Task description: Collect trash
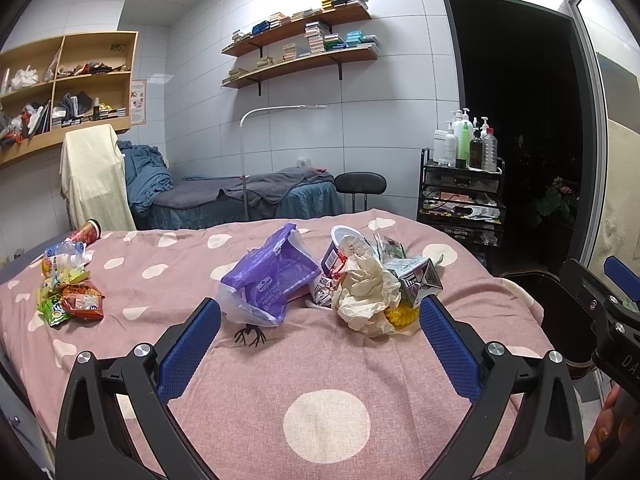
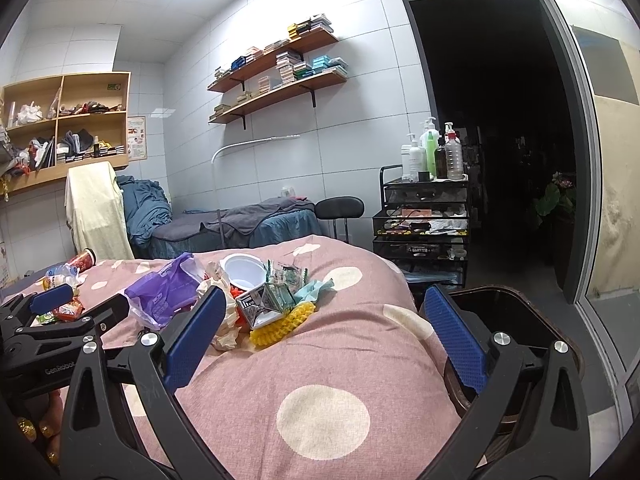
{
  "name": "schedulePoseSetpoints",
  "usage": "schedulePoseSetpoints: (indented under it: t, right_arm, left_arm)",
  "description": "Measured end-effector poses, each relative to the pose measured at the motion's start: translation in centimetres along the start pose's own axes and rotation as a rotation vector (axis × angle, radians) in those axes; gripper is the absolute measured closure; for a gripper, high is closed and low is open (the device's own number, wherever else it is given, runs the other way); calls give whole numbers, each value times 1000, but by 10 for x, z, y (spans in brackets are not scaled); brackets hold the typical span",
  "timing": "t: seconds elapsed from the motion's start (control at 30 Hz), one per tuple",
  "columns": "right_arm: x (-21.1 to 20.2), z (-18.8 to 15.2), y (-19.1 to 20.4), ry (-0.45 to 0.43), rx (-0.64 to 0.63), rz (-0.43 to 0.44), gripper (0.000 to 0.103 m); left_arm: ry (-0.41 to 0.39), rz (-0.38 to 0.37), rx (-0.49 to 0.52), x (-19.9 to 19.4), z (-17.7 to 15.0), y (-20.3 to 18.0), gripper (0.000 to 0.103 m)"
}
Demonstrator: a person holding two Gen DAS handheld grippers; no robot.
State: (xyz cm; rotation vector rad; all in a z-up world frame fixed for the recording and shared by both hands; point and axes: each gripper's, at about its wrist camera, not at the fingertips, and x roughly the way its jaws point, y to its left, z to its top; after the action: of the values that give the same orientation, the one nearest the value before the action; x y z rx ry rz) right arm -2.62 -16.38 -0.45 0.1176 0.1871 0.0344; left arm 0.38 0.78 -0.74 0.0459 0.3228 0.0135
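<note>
Left wrist view
Left gripper: blue-padded jaws spread wide, holding nothing, above the pink dotted bedspread.
Open room: bare cloth between the jaws and nearer the camera.
Trash pile: purple plastic bag ahead of the left pad; crumpled paper, a yellow bristly piece and a printed carton just beside the right pad; a white cup behind them.
Far left edge: snack wrappers, a plastic bottle and a red can near the bed's edge, well apart from the pile.
Right edge: dark bin beside the bed.

Right wrist view
Right gripper: jaws apart, empty, over the bed's right edge.
Bin: open-topped, just behind the right pad.
Pile: ahead-left, touching nothing of this gripper.
Left gripper: at the left edge.
</note>
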Motion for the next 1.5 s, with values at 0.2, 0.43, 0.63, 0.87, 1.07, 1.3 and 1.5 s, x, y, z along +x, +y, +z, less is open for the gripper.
schedulePoseSetpoints:
  t: [0.2, 0.43, 0.63, 0.87, 1.07, 1.3, 1.5]
  right_arm:
    - [-1, 1, 2, 5, -3, 2, 5]
    - [0, 0, 4, 8, -8, 5, 5]
    - [0, 0, 5, 10, -11, 5, 5]
    - [1, -1, 5, 13, -11, 6, 5]
    - [2, -2, 6, 21, -12, 8, 5]
    - [4, -3, 7, 27, -13, 6, 5]
    - [8, -5, 7, 46, -17, 10, 5]
  left_arm:
    - [2, -1, -1, 1, -1, 1, 5]
    - [4, 0, -5, 1, -3, 3, 5]
    - [6, -1, -6, 2, -3, 3, 5]
    - [9, -1, -7, 2, -5, 4, 5]
    - [17, 1, -13, 4, -9, 6, 5]
    - [26, 1, -15, 6, -9, 7, 5]
    - [40, 4, -14, 9, -8, 6, 5]
